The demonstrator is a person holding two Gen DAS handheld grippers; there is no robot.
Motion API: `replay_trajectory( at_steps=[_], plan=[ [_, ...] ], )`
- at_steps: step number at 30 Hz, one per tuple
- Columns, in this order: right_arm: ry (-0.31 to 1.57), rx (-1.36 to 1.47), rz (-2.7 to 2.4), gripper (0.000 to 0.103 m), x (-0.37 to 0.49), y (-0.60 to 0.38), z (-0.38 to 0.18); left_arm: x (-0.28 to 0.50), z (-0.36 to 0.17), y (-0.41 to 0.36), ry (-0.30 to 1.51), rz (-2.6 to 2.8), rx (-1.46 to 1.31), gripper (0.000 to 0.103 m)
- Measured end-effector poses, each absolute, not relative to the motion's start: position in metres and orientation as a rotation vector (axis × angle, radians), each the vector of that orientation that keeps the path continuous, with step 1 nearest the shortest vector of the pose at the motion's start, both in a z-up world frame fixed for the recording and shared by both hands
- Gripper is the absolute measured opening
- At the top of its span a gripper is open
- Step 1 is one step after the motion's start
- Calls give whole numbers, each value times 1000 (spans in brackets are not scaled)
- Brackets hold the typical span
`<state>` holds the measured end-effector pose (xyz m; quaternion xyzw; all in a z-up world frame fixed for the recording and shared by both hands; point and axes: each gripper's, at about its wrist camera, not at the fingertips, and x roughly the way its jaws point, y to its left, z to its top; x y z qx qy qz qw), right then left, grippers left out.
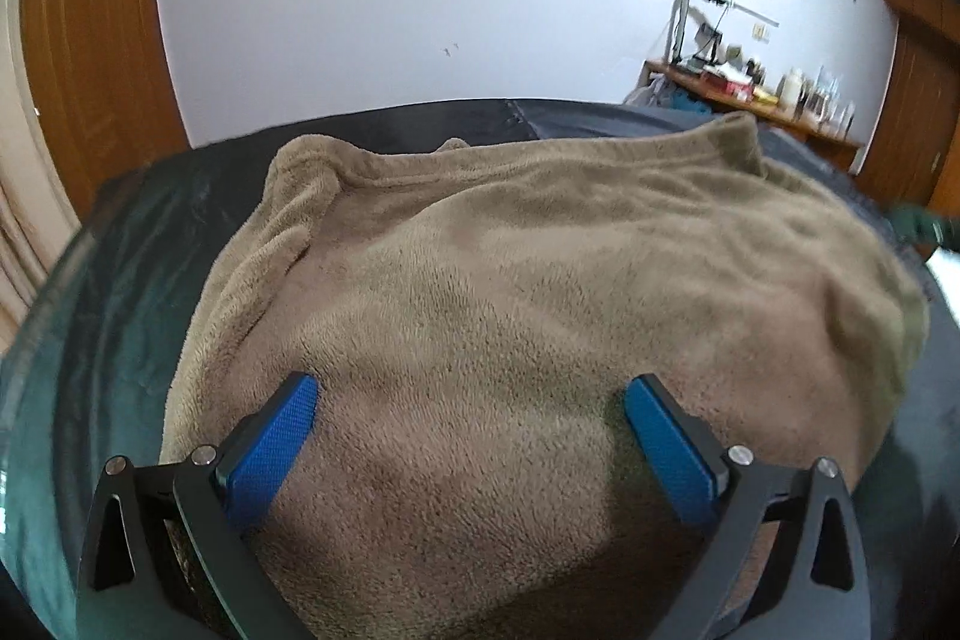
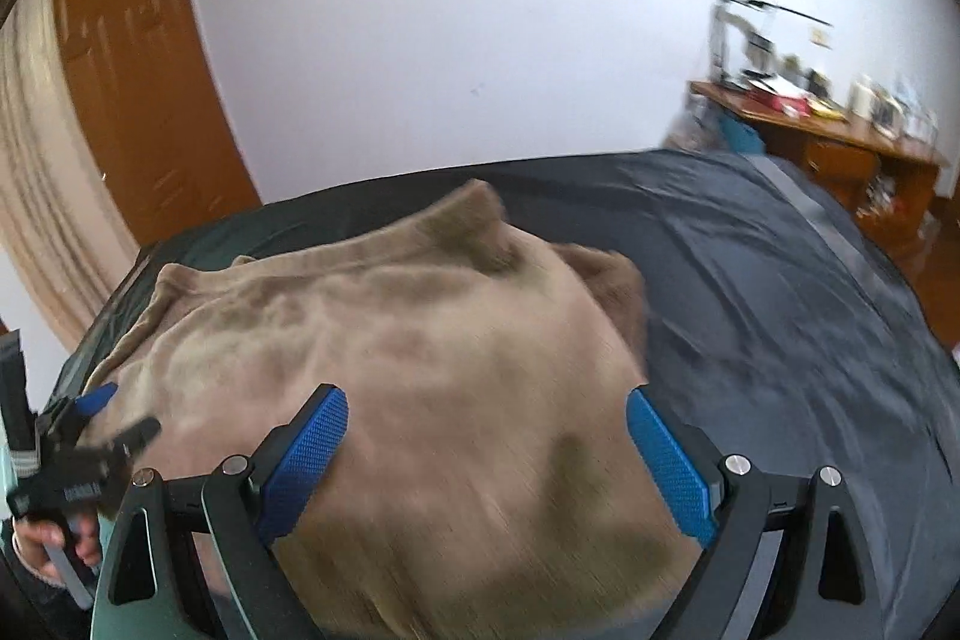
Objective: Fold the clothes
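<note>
**Partly folded, both grippers free**

Seemingly the tan fleece garment (image 1: 510,280) is somewhere mid-fold: it lies in a compact, roughly rectangular heap on the dark bedsheet (image 1: 138,244), filling the centre of both views, with at least one layer doubled over. In the right wrist view a second layer peeks out from under the upper right edge of the heap, near the middle of the frame. The surface is lumpy, so I judge that at least one more fold and some smoothing remain.

The left gripper (image 1: 471,412) hovers over the near part of the fleece with its blue pads (image 1: 270,451) spread wide and nothing pinched between them. The right gripper (image 2: 486,430) likewise has its fingers spread apart, empty, above the garment's near right portion. The left gripper also shows at the lower left edge of the right wrist view, with a hand (image 2: 57,544) on its handle.

Edges: the garment's left border is a thick rolled seam at the left of the left wrist view; its far corner rises into a small peak at upper right. Open sheet lies broad to the right in the right wrist view, and a narrower strip runs along the left. A cluttered wooden desk (image 2: 840,130) stands well apart at the right.
</note>
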<state>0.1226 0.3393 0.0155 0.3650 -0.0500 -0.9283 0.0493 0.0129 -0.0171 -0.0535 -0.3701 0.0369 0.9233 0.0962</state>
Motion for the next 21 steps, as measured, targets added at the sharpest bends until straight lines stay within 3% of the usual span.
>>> replay_trajectory(
  at_steps=[21],
  plan=[
    [-60,1474,-2709,96,-55,285,-44,13,-58,-8,216,2772,-1107,102]
  ],
)
